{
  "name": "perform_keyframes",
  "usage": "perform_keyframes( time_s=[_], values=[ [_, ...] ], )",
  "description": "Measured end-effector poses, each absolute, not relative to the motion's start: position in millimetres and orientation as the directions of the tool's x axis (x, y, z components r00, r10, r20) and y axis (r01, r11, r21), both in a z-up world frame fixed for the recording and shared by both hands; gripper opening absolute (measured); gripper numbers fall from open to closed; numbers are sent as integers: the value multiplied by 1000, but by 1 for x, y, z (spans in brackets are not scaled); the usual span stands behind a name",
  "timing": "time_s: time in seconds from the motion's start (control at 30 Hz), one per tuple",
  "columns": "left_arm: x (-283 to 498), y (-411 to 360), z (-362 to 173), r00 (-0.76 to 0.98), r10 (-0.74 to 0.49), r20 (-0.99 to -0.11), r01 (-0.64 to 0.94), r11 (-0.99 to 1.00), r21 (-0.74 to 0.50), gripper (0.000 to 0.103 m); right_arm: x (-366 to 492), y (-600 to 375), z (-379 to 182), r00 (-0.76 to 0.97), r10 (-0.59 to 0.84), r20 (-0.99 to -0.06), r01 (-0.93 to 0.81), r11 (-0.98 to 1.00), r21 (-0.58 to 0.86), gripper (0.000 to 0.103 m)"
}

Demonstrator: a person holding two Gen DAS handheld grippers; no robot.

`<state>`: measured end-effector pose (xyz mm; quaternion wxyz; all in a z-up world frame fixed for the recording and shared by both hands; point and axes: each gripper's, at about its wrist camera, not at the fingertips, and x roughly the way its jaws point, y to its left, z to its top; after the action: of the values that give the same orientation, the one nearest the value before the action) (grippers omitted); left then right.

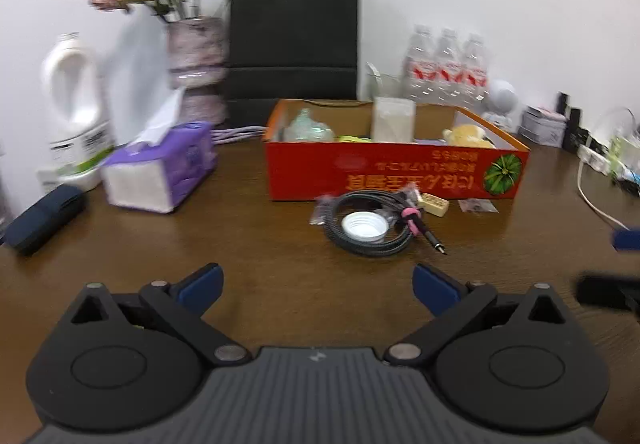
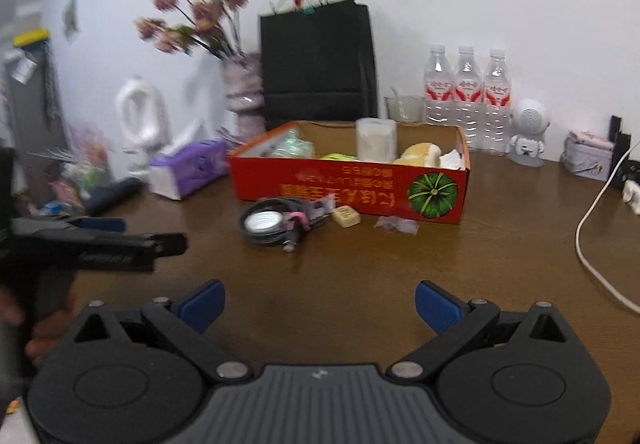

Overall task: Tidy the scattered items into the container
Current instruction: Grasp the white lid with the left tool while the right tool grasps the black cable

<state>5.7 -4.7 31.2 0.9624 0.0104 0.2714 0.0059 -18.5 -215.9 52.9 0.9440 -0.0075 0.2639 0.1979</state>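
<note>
An orange cardboard box point(image 1: 396, 174) point(image 2: 348, 186) stands on the brown table and holds a paper roll point(image 1: 393, 120) point(image 2: 376, 140), a yellow plush toy point(image 1: 468, 136) and other bits. In front of it lie a coiled black cable point(image 1: 372, 240) point(image 2: 272, 236) with a white cap point(image 1: 365, 225) point(image 2: 262, 221) inside the coil, a beige block point(image 1: 434, 204) point(image 2: 347, 216) and a small clear packet point(image 1: 478, 206) point(image 2: 396, 224). My left gripper point(image 1: 318, 284) is open and empty, short of the cable. My right gripper point(image 2: 320, 302) is open and empty too.
A purple tissue pack point(image 1: 160, 172) point(image 2: 188, 170), white detergent bottle point(image 1: 76, 108), flower vase point(image 1: 196, 60), black paper bag point(image 1: 294, 44) point(image 2: 318, 60) and three water bottles point(image 2: 466, 96) ring the box. A dark case point(image 1: 44, 218) lies left. A white cord point(image 2: 592, 240) runs on the right.
</note>
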Motion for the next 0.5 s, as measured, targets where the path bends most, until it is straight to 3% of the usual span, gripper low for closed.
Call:
perform_keyframes(
  time_s=[0.07, 0.3, 0.4, 0.5],
  values=[
    [21, -5, 27, 846, -20, -532, 35, 999, 18, 88, 2, -206, 51, 783, 366, -503, -376, 923, 85, 98],
    [85, -3, 25, 830, -82, -552, 96, 995, -4, 66, 76, -182, 36, 729, 369, -577, -355, 924, 143, 66],
    [94, 19, 26, 837, -99, -538, 74, 995, -68, 64, 96, -177, 34, 709, 407, -576, -360, 911, 200, 61],
    [100, 45, 20, 822, -75, -565, -5, 990, -140, 56, 112, -162, 31, 683, 434, -588, -385, 897, 215, 58]
  ],
)
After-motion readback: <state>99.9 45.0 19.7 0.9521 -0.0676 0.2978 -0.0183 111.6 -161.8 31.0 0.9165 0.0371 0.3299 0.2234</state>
